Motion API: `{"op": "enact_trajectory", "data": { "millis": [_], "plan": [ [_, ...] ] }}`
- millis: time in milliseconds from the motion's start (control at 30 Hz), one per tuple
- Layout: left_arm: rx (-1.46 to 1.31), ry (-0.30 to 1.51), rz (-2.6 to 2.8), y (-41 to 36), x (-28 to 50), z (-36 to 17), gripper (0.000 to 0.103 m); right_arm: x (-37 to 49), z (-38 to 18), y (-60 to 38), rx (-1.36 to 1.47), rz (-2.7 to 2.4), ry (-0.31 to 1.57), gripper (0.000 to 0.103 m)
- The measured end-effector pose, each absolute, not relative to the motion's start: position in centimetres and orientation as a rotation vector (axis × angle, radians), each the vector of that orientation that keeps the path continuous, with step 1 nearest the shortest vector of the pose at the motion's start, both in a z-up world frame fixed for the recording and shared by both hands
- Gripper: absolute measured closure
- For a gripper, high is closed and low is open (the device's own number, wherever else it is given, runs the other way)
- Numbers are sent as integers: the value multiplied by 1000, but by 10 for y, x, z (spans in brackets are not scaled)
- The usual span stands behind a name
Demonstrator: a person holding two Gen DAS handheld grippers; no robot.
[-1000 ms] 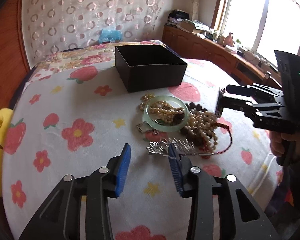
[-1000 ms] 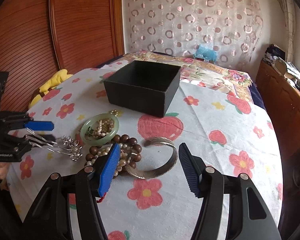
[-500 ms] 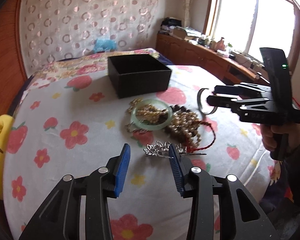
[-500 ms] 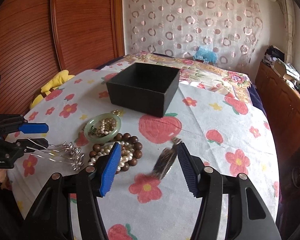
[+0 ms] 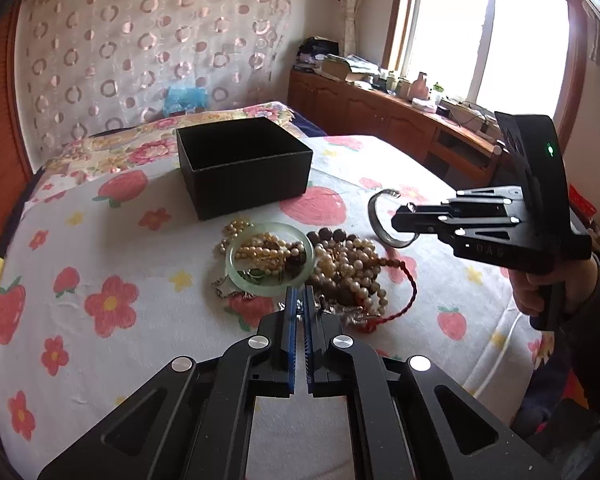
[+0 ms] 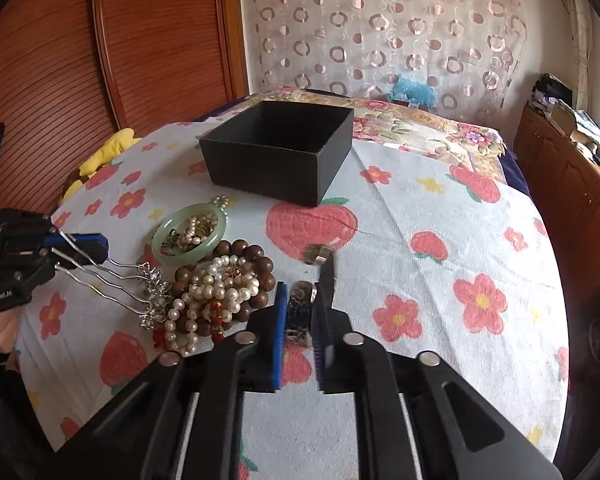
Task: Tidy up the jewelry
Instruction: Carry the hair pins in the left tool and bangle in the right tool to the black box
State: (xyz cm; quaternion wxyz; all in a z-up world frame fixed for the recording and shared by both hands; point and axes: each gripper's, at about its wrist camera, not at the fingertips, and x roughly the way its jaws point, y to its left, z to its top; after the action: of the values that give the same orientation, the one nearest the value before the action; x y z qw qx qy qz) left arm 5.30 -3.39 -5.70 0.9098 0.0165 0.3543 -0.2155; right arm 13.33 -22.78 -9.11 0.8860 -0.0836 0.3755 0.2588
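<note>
1. Bedroom setup: bed covered by a white sheet (image 6: 440, 220) printed with strawberries and flowers, wood panelling on one side, circle-pattern curtain at the back.
2. Black box (image 6: 276, 152) sits open-topped on the sheet, beyond the jewelry pile.
3. Pile: green bangle (image 6: 190, 236) lying flat with small pearl pieces inside its ring; pearl strands (image 6: 216, 292) and brown wooden beads (image 6: 256, 258) heaped just beside it, touching.
4. Left gripper (image 5: 299, 300): jaws fully together, clamped on the prongs of a silver hairpin (image 6: 112, 276). The pin's flower end hangs at the edge of the pile.
5. Right gripper (image 6: 306, 300): jaws closing, pads pressing a silver cuff bracelet (image 5: 384, 222) edge-on between them. Cuff is lifted off the sheet, near the pile, short of the box.
</note>
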Motion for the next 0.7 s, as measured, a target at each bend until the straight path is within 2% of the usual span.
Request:
{"op": "enact_trajectory", "data": {
  "millis": [367, 700],
  "plan": [
    [14, 672, -427, -29, 66, -25, 101, 145, -58, -219, -200, 584, 717, 91],
    [-13, 640, -344, -1, 116, 2, 101, 207, -24, -184, -237, 648, 657, 91]
  ]
}}
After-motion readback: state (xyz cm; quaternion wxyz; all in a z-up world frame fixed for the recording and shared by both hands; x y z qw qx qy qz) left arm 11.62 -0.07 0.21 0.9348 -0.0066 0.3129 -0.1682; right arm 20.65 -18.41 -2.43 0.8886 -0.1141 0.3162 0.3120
